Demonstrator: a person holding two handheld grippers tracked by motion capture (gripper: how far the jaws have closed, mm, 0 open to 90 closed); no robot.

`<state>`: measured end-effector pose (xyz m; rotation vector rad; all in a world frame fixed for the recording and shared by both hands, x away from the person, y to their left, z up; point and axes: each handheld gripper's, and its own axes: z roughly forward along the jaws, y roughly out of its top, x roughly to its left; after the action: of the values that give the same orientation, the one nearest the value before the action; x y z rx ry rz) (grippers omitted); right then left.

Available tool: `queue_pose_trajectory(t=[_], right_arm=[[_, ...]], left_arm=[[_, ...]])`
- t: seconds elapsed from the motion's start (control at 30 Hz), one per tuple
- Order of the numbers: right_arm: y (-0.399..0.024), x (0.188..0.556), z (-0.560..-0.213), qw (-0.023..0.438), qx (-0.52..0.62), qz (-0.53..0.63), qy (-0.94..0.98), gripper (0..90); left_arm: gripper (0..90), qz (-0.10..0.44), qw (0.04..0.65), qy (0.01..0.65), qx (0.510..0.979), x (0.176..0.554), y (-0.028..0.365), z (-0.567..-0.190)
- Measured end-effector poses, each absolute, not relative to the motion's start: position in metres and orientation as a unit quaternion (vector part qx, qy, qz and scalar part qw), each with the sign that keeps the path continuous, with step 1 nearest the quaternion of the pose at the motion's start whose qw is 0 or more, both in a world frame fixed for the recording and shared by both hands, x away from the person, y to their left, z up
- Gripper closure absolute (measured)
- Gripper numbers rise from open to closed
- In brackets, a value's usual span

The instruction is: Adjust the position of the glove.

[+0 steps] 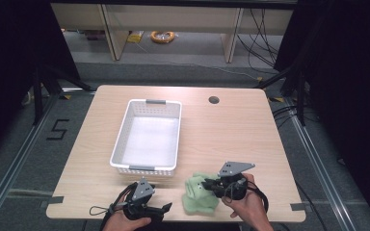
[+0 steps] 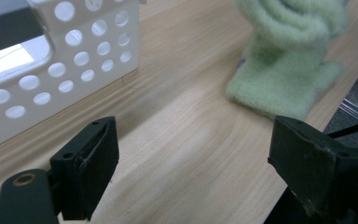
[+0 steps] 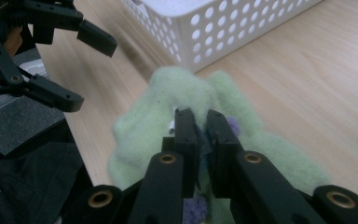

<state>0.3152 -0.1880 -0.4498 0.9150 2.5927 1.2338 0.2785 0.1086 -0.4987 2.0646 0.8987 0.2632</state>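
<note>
Pale green fuzzy cloth (image 1: pixel 200 195); white perforated basket (image 1: pixel 147 169); light wood table (image 1: pixel 231 134).

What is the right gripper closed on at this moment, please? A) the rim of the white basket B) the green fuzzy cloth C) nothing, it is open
B: in the right gripper view, the right gripper pinches a fold of the green fuzzy cloth.

High view down over the whole table (image 1: pixel 231 125); both claw views close, low, sharing white basket (image 2: pixel 74 60) and green cloth (image 3: pixel 177 93).
</note>
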Motion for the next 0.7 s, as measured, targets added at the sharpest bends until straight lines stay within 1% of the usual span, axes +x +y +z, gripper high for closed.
queue_pose_trajectory(t=[0.07,0.17,0.23,0.27,0.33,0.37,0.4,0.43,0.47,0.5,0.53,0.63,0.67,0.7], right_arm=[[-0.187,0.309,-0.453,0.055,0.315,0.406,0.856,85.0],[-0.186,0.306,-0.461,0.052,0.313,0.401,0.859,85.0],[-0.185,0.305,-0.465,0.049,0.315,0.399,0.859,84.8],[-0.183,0.305,-0.469,0.043,0.317,0.394,0.861,84.5],[-0.182,0.304,-0.472,0.041,0.318,0.392,0.862,84.2],[-0.181,0.304,-0.473,0.038,0.325,0.389,0.861,83.6],[-0.180,0.304,-0.475,0.043,0.323,0.390,0.861,82.9],[-0.180,0.304,-0.475,0.042,0.325,0.384,0.863,82.4],[-0.180,0.304,-0.475,0.041,0.325,0.384,0.863,81.4],[-0.181,0.304,-0.476,0.046,0.324,0.382,0.864,79.5],[-0.181,0.304,-0.476,0.041,0.327,0.378,0.865,77.5],[-0.182,0.303,-0.475,0.042,0.329,0.384,0.862,72.3],[-0.182,0.303,-0.474,0.043,0.324,0.388,0.862,69.5],[-0.184,0.303,-0.472,0.043,0.322,0.393,0.860,67.6]], left_arm=[[15.3,0.111,0.432,0.361,0.819,0.277,0.106,-0.500],[15.3,0.099,0.431,0.362,0.821,0.274,0.104,-0.498],[15.3,0.111,0.435,0.348,0.823,0.273,0.103,-0.498],[16.0,0.095,0.435,0.352,0.823,0.270,0.101,-0.497],[16.5,0.098,0.428,0.344,0.830,0.270,0.101,-0.496],[17.6,0.103,0.437,0.349,0.822,0.268,0.098,-0.497],[18.9,0.089,0.443,0.346,0.823,0.267,0.098,-0.495],[19.8,0.094,0.451,0.341,0.819,0.266,0.096,-0.495],[20.5,0.092,0.459,0.348,0.813,0.263,0.092,-0.496],[21.2,0.085,0.452,0.339,0.821,0.262,0.091,-0.494],[21.6,0.095,0.462,0.334,0.816,0.262,0.088,-0.496],[22.8,0.081,0.445,0.323,0.831,0.258,0.081,-0.495],[23.1,0.087,0.458,0.319,0.825,0.257,0.076,-0.497],[23.6,0.087,0.456,0.315,0.828,0.256,0.075,-0.496]])
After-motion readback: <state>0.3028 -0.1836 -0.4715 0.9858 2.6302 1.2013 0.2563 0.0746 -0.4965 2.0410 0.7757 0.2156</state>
